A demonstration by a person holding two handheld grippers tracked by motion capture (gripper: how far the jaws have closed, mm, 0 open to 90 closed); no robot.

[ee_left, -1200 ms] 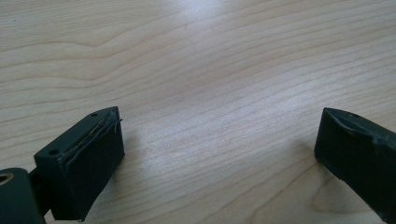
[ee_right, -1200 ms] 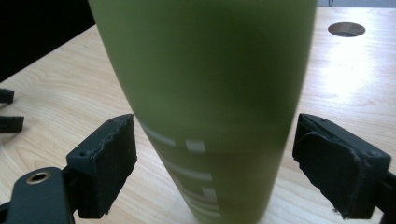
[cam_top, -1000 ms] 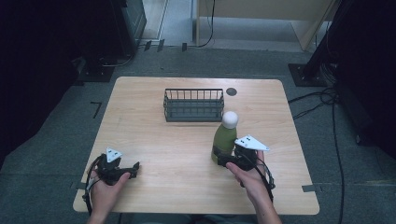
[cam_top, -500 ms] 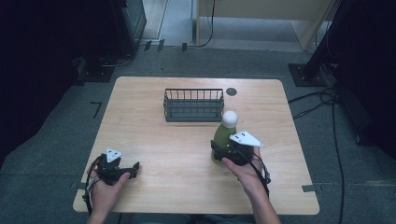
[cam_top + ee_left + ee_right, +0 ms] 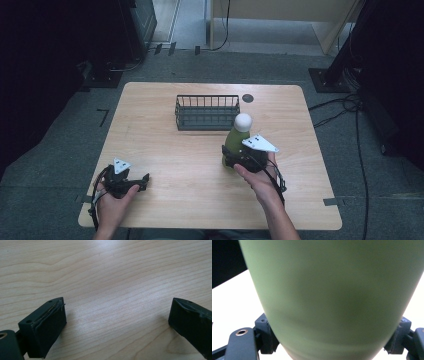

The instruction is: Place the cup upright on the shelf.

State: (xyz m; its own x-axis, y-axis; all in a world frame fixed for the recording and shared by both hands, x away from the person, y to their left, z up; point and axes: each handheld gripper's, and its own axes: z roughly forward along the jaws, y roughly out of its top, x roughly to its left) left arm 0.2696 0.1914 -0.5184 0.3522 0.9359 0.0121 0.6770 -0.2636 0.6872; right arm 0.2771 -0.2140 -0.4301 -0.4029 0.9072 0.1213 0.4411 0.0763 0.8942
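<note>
The green bottle (image 5: 235, 141), clamped between the jaws of the right gripper (image 5: 235, 159), has been carried a little nearer the basket (image 5: 207, 112), probably its destination, while the left gripper (image 5: 134, 183) rests wide open, empty.

A: What colour is the bottle (image 5: 233, 141)?

B: Olive green on the body, with a white round cap (image 5: 243, 120). In the right gripper view it (image 5: 332, 300) is a plain, soft green with no pattern.

A: And the bench (image 5: 165, 150)?

B: Pale wood, with darker wavy grain lines, clearest in the left gripper view (image 5: 112, 272).

A: The basket (image 5: 207, 112)?

B: Dark wire, nearly black.

A: The tongs?

B: The left tongs (image 5: 116, 320) are black; so are the right tongs (image 5: 332, 337), with one brass-coloured ring at the lower left. Each carries a light grey plate.

A: The floor (image 5: 60, 165)?

B: Grey, speckled.
</note>
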